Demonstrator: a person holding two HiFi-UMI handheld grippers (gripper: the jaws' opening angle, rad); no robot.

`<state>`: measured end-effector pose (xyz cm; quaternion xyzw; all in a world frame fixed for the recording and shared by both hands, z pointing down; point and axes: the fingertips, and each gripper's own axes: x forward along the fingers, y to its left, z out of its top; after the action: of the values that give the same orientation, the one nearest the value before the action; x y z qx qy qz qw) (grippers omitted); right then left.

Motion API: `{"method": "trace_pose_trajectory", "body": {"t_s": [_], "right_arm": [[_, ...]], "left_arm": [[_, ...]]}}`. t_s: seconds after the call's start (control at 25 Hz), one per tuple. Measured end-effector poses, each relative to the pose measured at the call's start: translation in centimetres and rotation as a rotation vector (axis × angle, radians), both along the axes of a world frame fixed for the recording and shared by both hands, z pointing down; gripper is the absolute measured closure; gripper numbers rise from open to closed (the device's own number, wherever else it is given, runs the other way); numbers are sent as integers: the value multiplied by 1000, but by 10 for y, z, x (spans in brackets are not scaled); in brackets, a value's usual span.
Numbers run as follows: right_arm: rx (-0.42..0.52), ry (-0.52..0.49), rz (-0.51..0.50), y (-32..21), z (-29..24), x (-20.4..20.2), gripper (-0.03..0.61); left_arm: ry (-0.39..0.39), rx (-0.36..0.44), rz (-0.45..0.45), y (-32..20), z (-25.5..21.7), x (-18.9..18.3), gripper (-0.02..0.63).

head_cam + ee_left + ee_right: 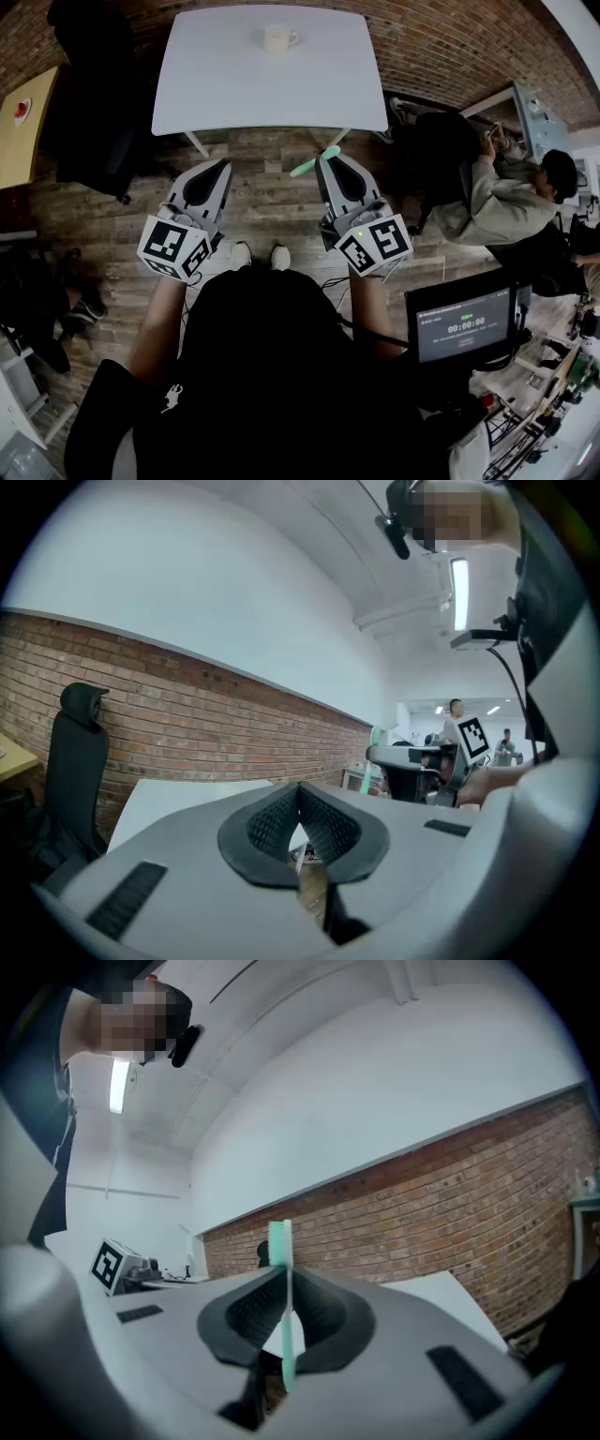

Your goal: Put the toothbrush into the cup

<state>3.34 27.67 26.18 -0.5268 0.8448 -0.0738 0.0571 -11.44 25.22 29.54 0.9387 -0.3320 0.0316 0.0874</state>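
A cream cup (277, 38) stands at the far side of the white table (234, 89). My right gripper (328, 161) is shut on a mint-green toothbrush (314, 162), which sticks out to the left of the jaw tips, short of the table's near edge. In the right gripper view the toothbrush (283, 1307) stands upright, clamped between the dark pads (314, 1309). My left gripper (218, 169) hangs beside it, shut with nothing in it; its pads (328, 825) meet in the left gripper view.
A black office chair (94, 103) stands left of the table, a wooden desk (23, 127) beyond it. A seated person (506, 202) is at the right, with a monitor (461, 325) nearby. A brick wall (187, 719) runs behind the table; the floor (262, 211) is wood planks.
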Motion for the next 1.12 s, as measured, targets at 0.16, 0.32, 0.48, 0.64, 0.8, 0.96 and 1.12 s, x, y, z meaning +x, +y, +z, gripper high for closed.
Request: {"method": "trace_pose_trajectory", "body": {"t_s": [0.16,0.32,0.48,0.64,0.8,0.96,1.12], "right_arm": [[-2,1,3,-2,-1,-2,555],[-9,1,9,-3,0,-2,555],[-15,-16,7,-5,-2,-1,555],[-11,-25,9,-8,-5,-3,555],[-5,-24,14,-5,-4,-18,554],[-6,-32,22,-6,-5,-21,555],[-5,-35,26,-11,-10,-22,555]], "left_arm": [[-2,9,5,-3,-3,-2,609],[-3,8,9,-4,-3,-2,609],[-3,8,8,-6,-5,-3,609],[2,10,7,-9,-6,-7,609],[15,13,12,-7,-3,-23,609],[23,13,19,-9,-3,-27,609],[21,15,28,-15,-7,-29,609]]}}
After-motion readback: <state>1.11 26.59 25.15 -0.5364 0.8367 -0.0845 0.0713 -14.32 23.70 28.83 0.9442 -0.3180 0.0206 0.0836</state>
